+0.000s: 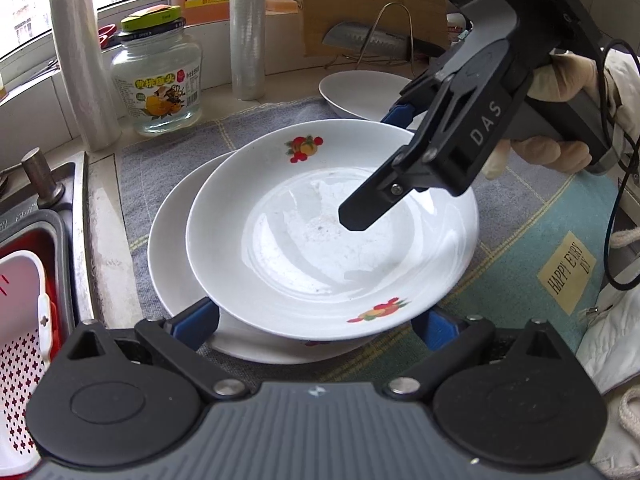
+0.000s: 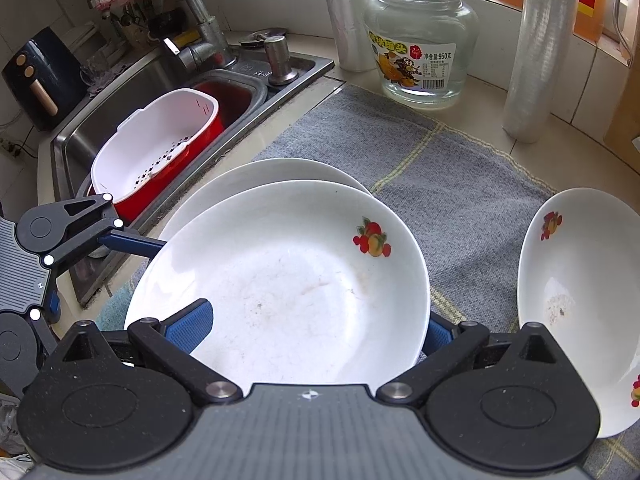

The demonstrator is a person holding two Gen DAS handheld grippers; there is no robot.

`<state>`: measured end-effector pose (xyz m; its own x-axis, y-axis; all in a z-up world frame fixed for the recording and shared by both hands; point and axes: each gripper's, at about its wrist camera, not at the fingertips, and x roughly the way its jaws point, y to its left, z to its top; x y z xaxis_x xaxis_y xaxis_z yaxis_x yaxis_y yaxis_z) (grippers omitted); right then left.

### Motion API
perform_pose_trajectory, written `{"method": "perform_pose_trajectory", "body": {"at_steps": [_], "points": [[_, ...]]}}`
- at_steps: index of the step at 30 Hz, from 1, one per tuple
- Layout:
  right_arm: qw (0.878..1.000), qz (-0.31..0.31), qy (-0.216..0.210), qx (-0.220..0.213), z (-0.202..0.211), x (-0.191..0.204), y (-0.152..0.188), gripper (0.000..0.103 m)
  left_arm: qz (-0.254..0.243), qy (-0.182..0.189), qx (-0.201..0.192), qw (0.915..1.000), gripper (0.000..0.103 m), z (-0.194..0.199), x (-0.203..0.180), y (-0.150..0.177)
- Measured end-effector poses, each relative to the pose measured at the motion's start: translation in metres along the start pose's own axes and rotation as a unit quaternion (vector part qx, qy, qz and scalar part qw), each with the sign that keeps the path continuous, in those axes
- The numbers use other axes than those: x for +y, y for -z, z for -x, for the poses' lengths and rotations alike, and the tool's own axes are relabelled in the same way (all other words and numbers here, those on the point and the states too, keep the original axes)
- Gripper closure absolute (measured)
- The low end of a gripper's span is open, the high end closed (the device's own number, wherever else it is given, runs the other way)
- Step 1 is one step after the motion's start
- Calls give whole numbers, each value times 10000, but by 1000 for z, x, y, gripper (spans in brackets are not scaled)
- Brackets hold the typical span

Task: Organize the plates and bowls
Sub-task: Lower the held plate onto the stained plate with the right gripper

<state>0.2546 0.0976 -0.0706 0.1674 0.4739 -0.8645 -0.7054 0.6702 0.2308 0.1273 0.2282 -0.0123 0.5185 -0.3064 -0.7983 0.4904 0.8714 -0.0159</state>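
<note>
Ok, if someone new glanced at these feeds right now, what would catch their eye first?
Probably the white fruit-print plate in the middle, sitting on a second plate on the grey mat, with both claws wide apart around it. Next, the third plate alone to the right, then the big glass jar behind by the window.

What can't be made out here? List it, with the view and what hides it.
- Lower plate: mostly covered by the top plate in both views.
- Right gripper jaws: the far one is hidden behind the near one in the left wrist view; the plate covers their tips in the right wrist view.
- Third plate: cut off by the right wrist view's edge.
- Knife: handle hidden behind the right gripper.
</note>
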Motion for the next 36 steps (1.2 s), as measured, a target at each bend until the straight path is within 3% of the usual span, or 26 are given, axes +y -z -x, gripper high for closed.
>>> {"method": "perform_pose_trajectory", "body": {"at_steps": [7, 26, 36], "points": [[10000, 4, 15, 5, 1, 1, 1, 0, -77, -9, 70, 9999, 2, -3, 0, -1], [9998, -187, -4, 45, 6, 1, 3, 0, -315, -23, 754, 9967, 1, -18, 4, -18], [9998, -173, -36, 16, 8, 4, 7, 0, -463, -76, 778, 9959, 1, -17, 1, -17]]}}
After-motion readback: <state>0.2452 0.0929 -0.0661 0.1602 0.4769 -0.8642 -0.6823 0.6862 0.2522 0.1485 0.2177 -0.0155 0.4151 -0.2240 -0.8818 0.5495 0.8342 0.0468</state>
